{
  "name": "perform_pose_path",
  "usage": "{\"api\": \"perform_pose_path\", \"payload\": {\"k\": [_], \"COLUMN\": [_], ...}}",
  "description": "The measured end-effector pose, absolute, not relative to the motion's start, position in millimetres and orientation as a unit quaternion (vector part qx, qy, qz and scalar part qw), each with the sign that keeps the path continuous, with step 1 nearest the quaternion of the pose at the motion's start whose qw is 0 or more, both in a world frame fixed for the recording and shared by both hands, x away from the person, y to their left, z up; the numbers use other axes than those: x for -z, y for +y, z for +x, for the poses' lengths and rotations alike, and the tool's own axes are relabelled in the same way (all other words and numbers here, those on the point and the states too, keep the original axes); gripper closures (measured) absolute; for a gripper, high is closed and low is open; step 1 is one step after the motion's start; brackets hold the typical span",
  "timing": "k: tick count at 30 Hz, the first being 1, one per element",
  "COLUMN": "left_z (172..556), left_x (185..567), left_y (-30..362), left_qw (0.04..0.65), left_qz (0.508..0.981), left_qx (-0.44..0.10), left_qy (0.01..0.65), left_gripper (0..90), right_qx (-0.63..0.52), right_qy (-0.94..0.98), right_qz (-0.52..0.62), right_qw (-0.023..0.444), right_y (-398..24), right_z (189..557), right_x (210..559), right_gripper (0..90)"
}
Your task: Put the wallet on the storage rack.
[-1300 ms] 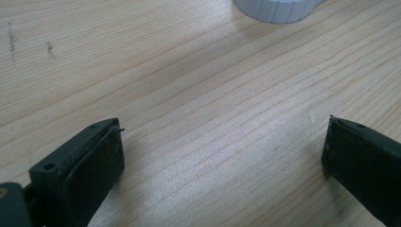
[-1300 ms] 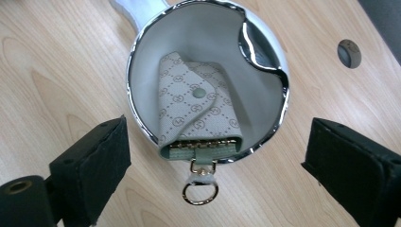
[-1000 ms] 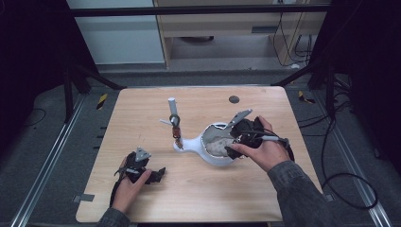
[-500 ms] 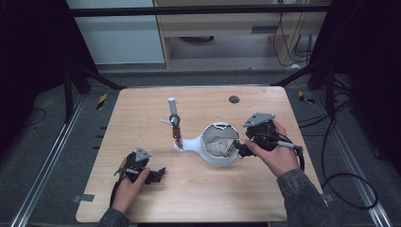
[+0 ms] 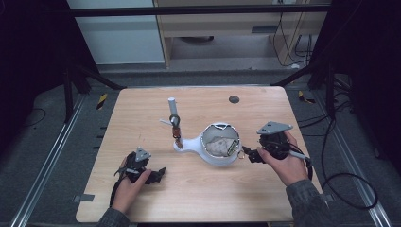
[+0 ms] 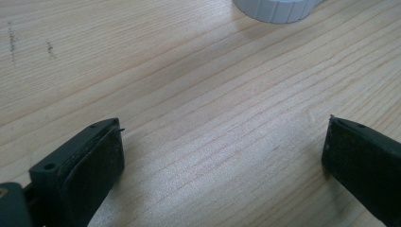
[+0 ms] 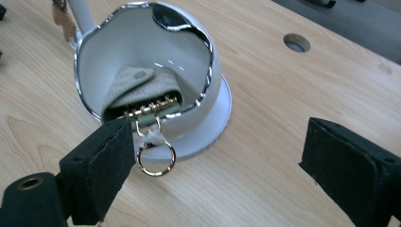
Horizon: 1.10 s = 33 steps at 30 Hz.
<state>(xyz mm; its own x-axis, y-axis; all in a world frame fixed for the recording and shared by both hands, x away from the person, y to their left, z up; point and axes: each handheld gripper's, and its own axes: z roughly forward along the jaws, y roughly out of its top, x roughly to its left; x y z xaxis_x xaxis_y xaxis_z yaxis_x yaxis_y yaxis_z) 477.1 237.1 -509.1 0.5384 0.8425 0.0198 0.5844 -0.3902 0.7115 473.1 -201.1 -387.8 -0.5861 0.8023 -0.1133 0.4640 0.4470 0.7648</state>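
On the near part of the desk [image 5: 198, 189], the left claw [image 5: 158, 175] lies low in the person's left hand [image 5: 130, 182], its jaws spread wide with bare wood between them, gripping nothing. A ribbed white rim [image 6: 276, 9] is cut off at the top edge of the left gripper view. Farther in and to the right, the right claw [image 5: 248, 155] is held by the right hand [image 5: 283, 158], released, jaws wide apart and empty. Its left jaw sits just beside a gold ring [image 7: 155, 158] that hangs from a beige key pouch [image 7: 142, 90] lying inside the white bowl-shaped holder [image 5: 218, 150]; whether jaw and ring touch is unclear. The pouch is partly hidden by the bowl's chrome rim. Beyond the bowl's neck stands a thin upright post [image 5: 173, 118] with small hanging pieces too small to make out. Farthest, a dark round hole [image 5: 233, 99] marks the desk. No writing is legible.
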Motion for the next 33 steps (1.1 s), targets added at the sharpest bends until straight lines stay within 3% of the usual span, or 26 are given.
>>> {"api": "perform_pose_path", "payload": {"k": [12, 33], "left_z": [477, 477], "left_x": [509, 509], "left_y": [237, 237], "left_qw": [0.334, 0.334], "left_qz": [0.811, 0.811], "left_qx": [-0.194, -0.193], "left_qy": [0.44, 0.44], "left_gripper": [0.0, 0.0], "right_qx": [-0.364, -0.358], "right_qy": [0.798, 0.775], "right_qz": [0.423, 0.482], "right_qw": [0.228, 0.198], "right_y": [-221, -238], "right_z": [464, 481], "right_x": [411, 472], "right_gripper": [10.6, 8.0]}}
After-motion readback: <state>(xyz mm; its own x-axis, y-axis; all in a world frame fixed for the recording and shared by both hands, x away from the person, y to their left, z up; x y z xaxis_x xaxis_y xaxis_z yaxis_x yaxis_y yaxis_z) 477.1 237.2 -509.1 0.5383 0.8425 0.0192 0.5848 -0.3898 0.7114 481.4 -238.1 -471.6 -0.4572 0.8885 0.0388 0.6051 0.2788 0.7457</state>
